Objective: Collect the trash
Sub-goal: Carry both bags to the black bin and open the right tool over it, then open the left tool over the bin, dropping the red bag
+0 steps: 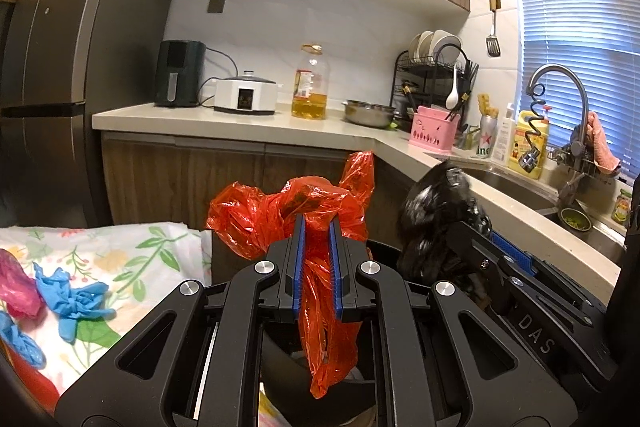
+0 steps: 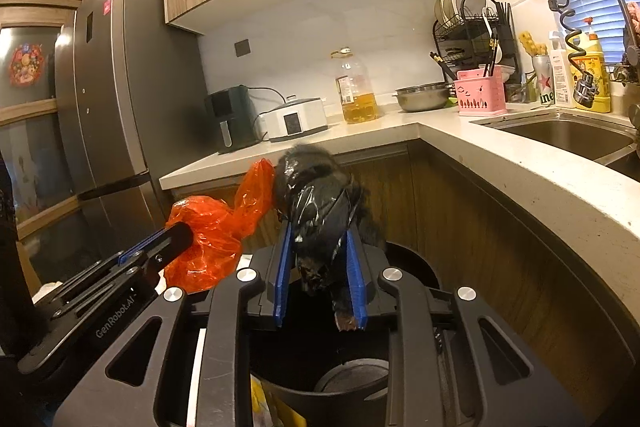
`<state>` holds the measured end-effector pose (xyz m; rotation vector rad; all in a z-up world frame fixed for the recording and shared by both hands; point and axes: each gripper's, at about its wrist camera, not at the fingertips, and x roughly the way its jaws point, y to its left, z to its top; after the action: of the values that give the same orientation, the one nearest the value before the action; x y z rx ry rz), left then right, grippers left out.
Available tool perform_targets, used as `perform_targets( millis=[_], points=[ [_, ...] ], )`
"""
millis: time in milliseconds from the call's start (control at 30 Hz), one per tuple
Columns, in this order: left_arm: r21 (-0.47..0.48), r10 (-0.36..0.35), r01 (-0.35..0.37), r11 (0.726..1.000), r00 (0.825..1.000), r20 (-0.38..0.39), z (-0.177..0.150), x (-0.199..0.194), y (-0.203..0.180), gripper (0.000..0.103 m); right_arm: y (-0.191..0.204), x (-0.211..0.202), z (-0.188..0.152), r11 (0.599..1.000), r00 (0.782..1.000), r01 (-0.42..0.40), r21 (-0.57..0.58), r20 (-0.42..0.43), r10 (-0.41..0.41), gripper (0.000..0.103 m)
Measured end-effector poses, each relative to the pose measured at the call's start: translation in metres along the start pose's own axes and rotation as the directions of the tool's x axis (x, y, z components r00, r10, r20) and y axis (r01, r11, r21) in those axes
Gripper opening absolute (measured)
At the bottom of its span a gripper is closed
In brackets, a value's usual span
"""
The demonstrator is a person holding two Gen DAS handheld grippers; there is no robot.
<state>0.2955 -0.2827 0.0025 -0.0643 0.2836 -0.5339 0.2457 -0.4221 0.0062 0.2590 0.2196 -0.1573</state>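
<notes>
Both pairs of jaws are pinched on crumpled plastic: the left gripper [image 1: 318,247] clamps a red bag [image 1: 280,211] between its blue pads, and the right gripper [image 2: 320,259] holds a black bag [image 2: 320,211] in a somewhat wider pinch, its blue pads pressing the wad from both sides. Far left, on a flowered cloth [image 1: 132,251], lie blue gloves [image 1: 76,299] and a pink wad [image 1: 16,287], which look like more trash to gather. The red bag is thin film, bunched above the pads with a long tail hanging below them; it looks nearly weightless, soft and slick, so a hold on a thick gathered fold should serve better than one on a single layer, which could slide out. Just beside it, the black bag is a denser, glossy wad, blurred in both views, with a brownish scrap at its lower end near the right pad. It too seems light and limp; gripping the bulk of the wad looks safest. Both bags hang over a dark bin [image 2: 416,263], whose round opening shows below the grippers, beside the counter [image 2: 500,163]. Neither bag appears fragile; loose tails catching on the rim seem the main risk.
</notes>
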Motion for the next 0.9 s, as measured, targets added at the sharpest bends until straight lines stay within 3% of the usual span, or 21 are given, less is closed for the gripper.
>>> perform_targets(
  millis=[167, 233, 400, 500, 700, 900],
  points=[
    [0.000, -0.029, 0.029, 1.000, 0.999, -0.025, -0.005, 0.011, 0.001, 0.016, -0.008, 0.000, 0.000, 1.000, 1.000, 0.022, 0.021, 0.004, -0.022, 0.041],
    [-0.002, -0.027, 0.027, 1.000, 0.999, -0.040, -0.007, 0.014, 0.003, 0.025, -0.011, -0.002, 0.001, 0.999, 0.999, 0.032, 0.030, 0.006, -0.032, 0.042],
    [-0.064, -0.010, 0.008, 0.998, 0.999, -0.039, -0.009, 0.011, 0.016, 0.062, -0.013, -0.011, 0.003, 0.998, 0.999, 0.049, 0.035, 0.011, -0.049, 0.051],
    [-0.092, 0.011, -0.014, 0.996, 0.999, -0.033, -0.008, 0.002, 0.025, 0.071, -0.010, -0.018, 0.005, 0.998, 0.998, 0.056, 0.032, 0.014, -0.056, 0.057],
    [-0.100, 0.102, -0.103, 0.990, 0.995, -0.015, -0.010, -0.031, 0.035, 0.086, 0.000, -0.037, 0.004, 0.998, 0.998, 0.054, 0.021, 0.023, -0.054, 0.066],
    [-0.085, 0.172, -0.173, 0.981, 0.985, -0.016, -0.016, -0.069, 0.047, 0.089, 0.015, -0.058, 0.001, 0.999, 0.999, 0.040, 0.005, 0.030, -0.040, 0.074]
  ],
)
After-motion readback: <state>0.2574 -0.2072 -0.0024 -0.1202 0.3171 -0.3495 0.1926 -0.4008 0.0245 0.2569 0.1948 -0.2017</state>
